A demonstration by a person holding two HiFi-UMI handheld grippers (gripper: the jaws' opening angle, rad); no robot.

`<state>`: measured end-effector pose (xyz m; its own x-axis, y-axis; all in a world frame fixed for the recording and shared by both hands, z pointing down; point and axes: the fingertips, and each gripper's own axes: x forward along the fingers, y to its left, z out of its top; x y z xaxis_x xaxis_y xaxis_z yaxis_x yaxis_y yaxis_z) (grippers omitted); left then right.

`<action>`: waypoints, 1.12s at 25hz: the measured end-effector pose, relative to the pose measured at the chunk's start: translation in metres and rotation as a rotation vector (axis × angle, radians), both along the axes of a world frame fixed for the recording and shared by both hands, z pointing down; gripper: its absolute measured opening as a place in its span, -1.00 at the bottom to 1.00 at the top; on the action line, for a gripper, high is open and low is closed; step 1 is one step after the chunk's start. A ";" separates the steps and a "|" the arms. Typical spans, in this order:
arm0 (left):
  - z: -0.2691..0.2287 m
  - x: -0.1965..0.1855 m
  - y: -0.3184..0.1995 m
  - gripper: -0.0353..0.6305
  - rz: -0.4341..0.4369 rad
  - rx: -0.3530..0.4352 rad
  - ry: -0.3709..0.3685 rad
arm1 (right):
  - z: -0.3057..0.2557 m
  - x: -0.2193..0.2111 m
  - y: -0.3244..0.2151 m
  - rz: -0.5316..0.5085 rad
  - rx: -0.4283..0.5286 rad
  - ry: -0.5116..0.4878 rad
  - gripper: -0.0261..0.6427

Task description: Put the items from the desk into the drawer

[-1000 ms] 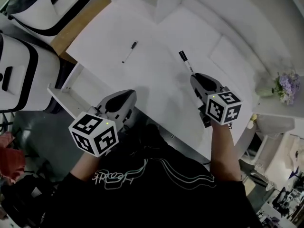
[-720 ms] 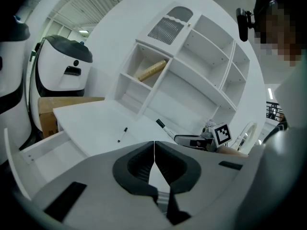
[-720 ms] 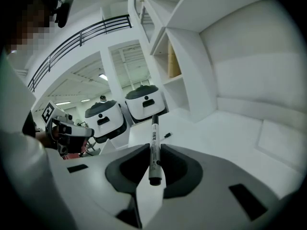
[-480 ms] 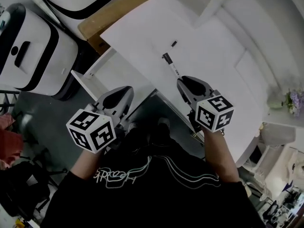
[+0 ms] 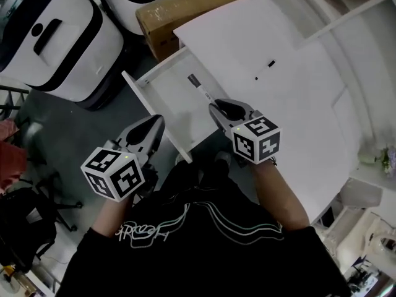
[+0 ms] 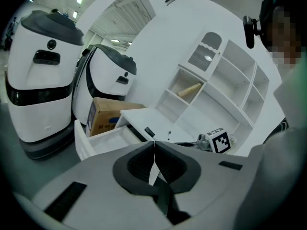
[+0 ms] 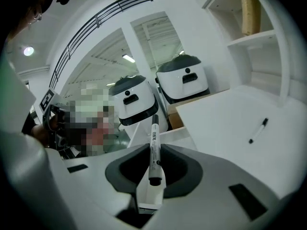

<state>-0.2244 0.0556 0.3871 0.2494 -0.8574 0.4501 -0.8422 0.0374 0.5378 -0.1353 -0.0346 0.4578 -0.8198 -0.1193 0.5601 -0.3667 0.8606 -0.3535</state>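
Desk: I see a big white flat desk (image 5: 247, 36) at the top of the head view. It is the biggest thing here.
Machines: two tall white machines with black bands (image 5: 55, 36) stand on the floor to the left of the desk.
Drawer: a white open drawer (image 5: 167, 104) sticks out from the desk's left side. I see a bare white bottom inside it.
Box: a brown cardboard box (image 5: 185, 8) sits just beside the far end of the drawer, between the machines and the desk.
Right gripper: my right gripper (image 5: 215, 107) points at the drawer. Its jaws pinch a marker by its back end.
Left gripper: my left gripper (image 5: 156, 121) hangs near the drawer's front edge, over the floor. Its jaws are pressed together with nothing between them.
Marker: the white marker with a black cap (image 5: 199, 88) sticks out ahead of the right gripper. From above it shows over the inside of the drawer. I cannot tell if it touches the bottom.
Pen: a thin black pen (image 5: 266, 66) lies alone on the desk, well apart from both grippers.
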 end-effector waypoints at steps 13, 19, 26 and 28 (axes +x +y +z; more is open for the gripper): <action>0.046 -0.075 0.041 -0.83 -0.109 -0.095 0.014 | 0.141 -0.110 0.027 -0.169 -0.093 0.209 -0.66; 0.065 -0.091 0.044 -0.83 -0.146 -0.112 0.039 | 0.208 -0.132 0.030 -0.247 -0.082 0.327 -0.66; 0.080 -0.104 0.059 -0.83 -0.171 -0.148 0.050 | 0.250 -0.147 0.034 -0.253 -0.077 0.379 -0.66; 0.083 -0.106 0.060 -0.83 -0.174 -0.148 0.052 | 0.257 -0.148 0.036 -0.261 -0.072 0.395 -0.66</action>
